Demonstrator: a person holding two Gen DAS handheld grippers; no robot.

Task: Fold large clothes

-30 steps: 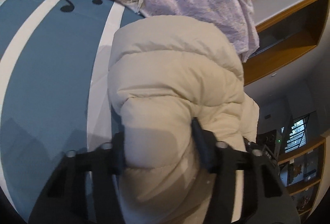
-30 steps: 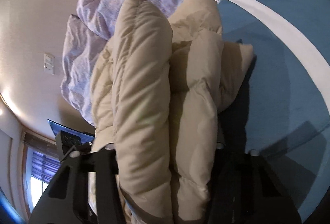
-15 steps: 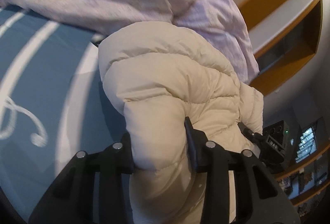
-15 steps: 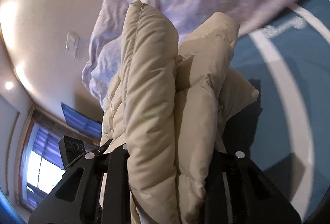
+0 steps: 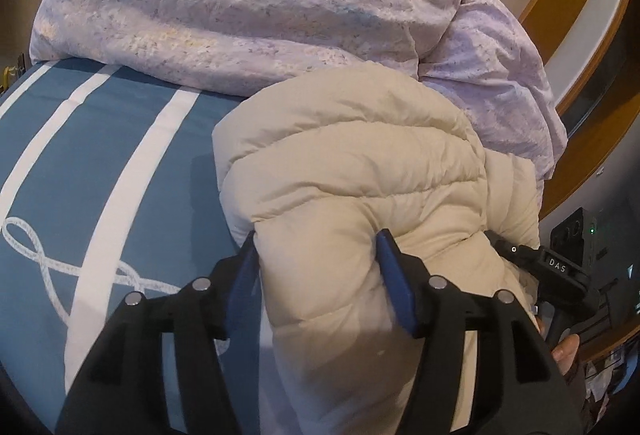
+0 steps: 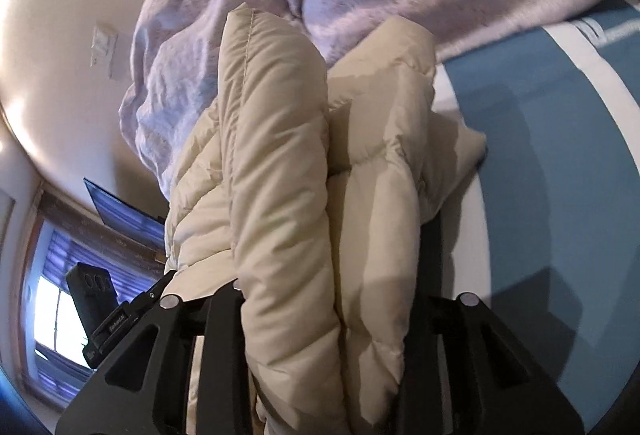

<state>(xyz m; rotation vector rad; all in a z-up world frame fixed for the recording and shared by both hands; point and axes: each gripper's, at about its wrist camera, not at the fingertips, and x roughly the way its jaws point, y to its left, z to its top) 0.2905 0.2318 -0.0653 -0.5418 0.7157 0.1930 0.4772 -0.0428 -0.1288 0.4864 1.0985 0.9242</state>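
We see a bed (image 5: pixel 80 171) covered in a blue sheet with white stripes and a white rope pattern, filling the left of the left wrist view and the right of the right wrist view. At its far end lies a crumpled lilac duvet (image 5: pixel 256 3), bulky and reaching across most of the width.

In front of the duvet is the cream puffer jacket (image 5: pixel 352 171), bunched into thick folds and held above the sheet between our 2 grippers. In the left wrist view its far edge just overlaps the duvet. Its long axis runs away from each camera toward the duvet; in the right wrist view 2 padded folds (image 6: pixel 280 163) stand side by side, pointing up and away like ridges, with a smaller flap sticking out to the right over the sheet.

The left gripper (image 5: pixel 316 255) has just been opening; its blue-lined fingers (image 5: pixel 394 275) bracket 1 fat fold, both dented into the padding. The right gripper (image 6: pixel 328 299) has also just widened slightly, and its black fingers (image 6: pixel 222 315) press on both folds from either side.

At the right edge of the left wrist view we see the other gripper's body and a bit of a hand (image 5: pixel 566 351).
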